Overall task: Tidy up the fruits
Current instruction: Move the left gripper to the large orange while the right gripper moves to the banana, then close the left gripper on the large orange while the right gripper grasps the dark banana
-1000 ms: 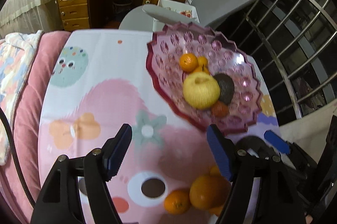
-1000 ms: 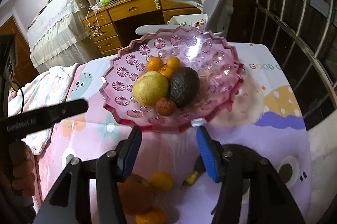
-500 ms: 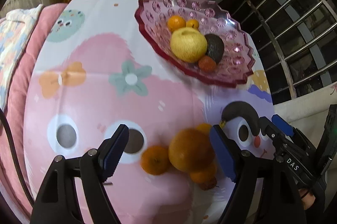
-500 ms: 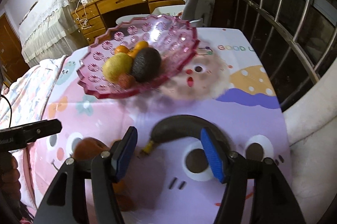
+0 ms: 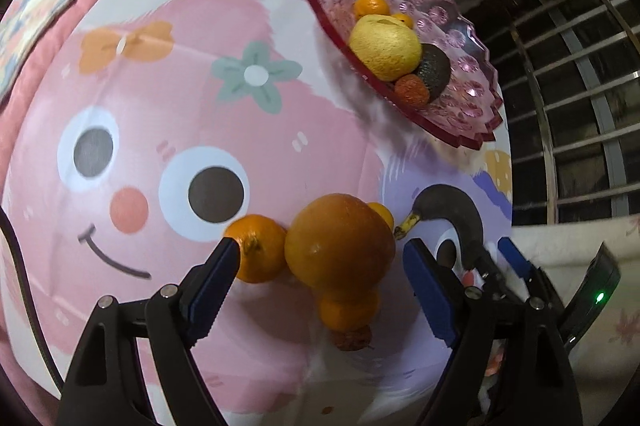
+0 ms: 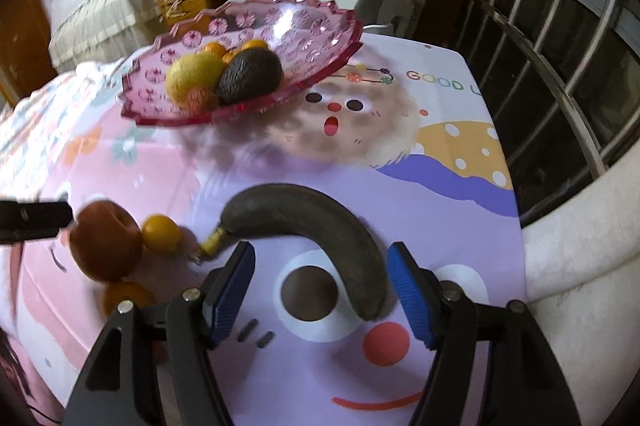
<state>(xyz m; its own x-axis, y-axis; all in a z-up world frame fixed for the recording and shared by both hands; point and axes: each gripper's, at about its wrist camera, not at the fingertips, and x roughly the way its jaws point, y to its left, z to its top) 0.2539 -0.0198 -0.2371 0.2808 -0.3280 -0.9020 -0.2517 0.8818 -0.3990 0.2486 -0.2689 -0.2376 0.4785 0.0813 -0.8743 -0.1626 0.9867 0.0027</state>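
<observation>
The left gripper (image 5: 320, 266) points steeply down over a cluster of loose fruit on the table (image 5: 180, 113), which wears a cartoon-print cloth. Its fingers have just been opening and stand spread wide, pinching nothing: the big orange (image 5: 340, 242) sits in the gap between them, clear of the right-hand blue pad, while the left-hand pad tip overlaps a small mandarin (image 5: 258, 250) that lies against the orange (whether it actually touches that mandarin I cannot tell). Another small orange fruit (image 5: 348, 308) lies just below the big orange, with a brownish knobbly fruit (image 5: 352, 338) under that, and a little yellow-orange one (image 5: 382, 214) peeks out behind.

The right gripper (image 6: 320, 278) also points down, over the dark, overripe banana (image 6: 320, 222), which curves across the table with its yellow stem end toward the orange cluster. Its fingers have just been opening too and are spread, gripping nothing; the banana's lower end lies between them, nearer the right-hand pad, with a gap showing on each side.

Farther back on the table stands the pink scalloped fruit bowl (image 6: 320, 25), holding a large yellow fruit (image 6: 194, 75), a dark avocado (image 6: 250, 75), a small reddish fruit (image 6: 200, 97) and a couple of small mandarins (image 6: 218, 49)
</observation>
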